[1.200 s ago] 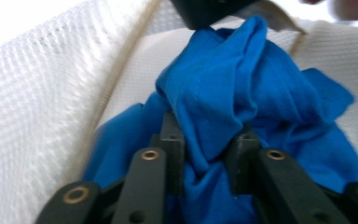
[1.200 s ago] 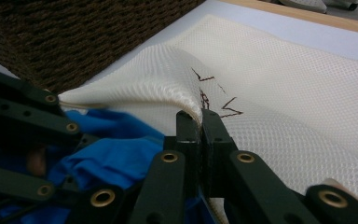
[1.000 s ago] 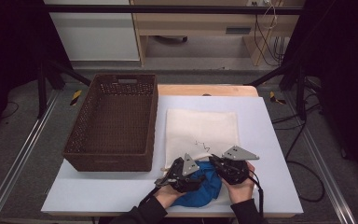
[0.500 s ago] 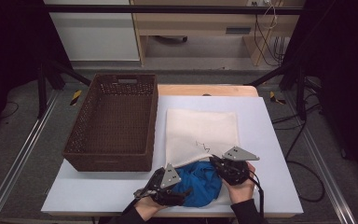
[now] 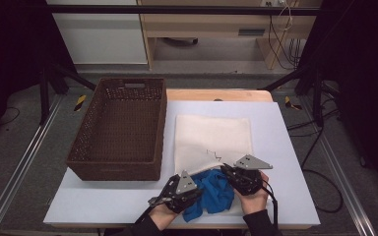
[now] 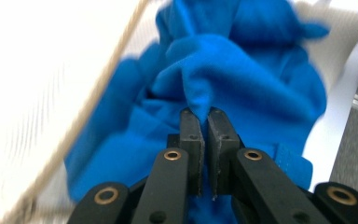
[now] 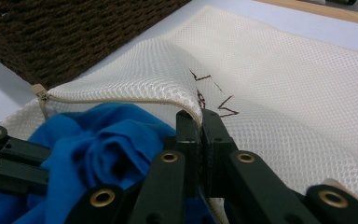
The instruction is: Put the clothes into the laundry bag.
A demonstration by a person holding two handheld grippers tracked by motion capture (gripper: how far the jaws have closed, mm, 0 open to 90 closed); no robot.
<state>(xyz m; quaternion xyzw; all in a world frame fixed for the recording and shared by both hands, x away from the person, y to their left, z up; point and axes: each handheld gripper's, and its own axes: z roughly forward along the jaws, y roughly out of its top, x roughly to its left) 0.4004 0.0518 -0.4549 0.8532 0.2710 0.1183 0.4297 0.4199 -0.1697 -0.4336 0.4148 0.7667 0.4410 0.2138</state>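
Now the left gripper [image 5: 193, 189] has just been closing, and its jaws pinch a raised fold of the blue cloth [image 5: 211, 191]; in the left gripper view the pads [image 6: 192, 135] press that fold [image 6: 200, 93] between them. A second ago this gripper sat further up the cloth, near the mesh bag [image 5: 212, 140]; half a second ago it stood at the cloth's left edge with its jaws spread, and now it is back on the cloth's left side.

The right gripper [image 5: 229, 174] has kept its place throughout. Its jaws are pressed together on the bag's zipper edge [image 7: 186, 105], lifting that edge so the mouth gapes above the cloth [image 7: 98, 140]. Dark thread marks [image 7: 214, 100] sit on the mesh just beyond the jaws.

The cloth lies bunched at the bag's near end, partly under the raised edge, between the two grippers. The bag lies flat on the white table [image 5: 285, 147], just right of the brown basket [image 5: 120, 128], which stands where it was before.
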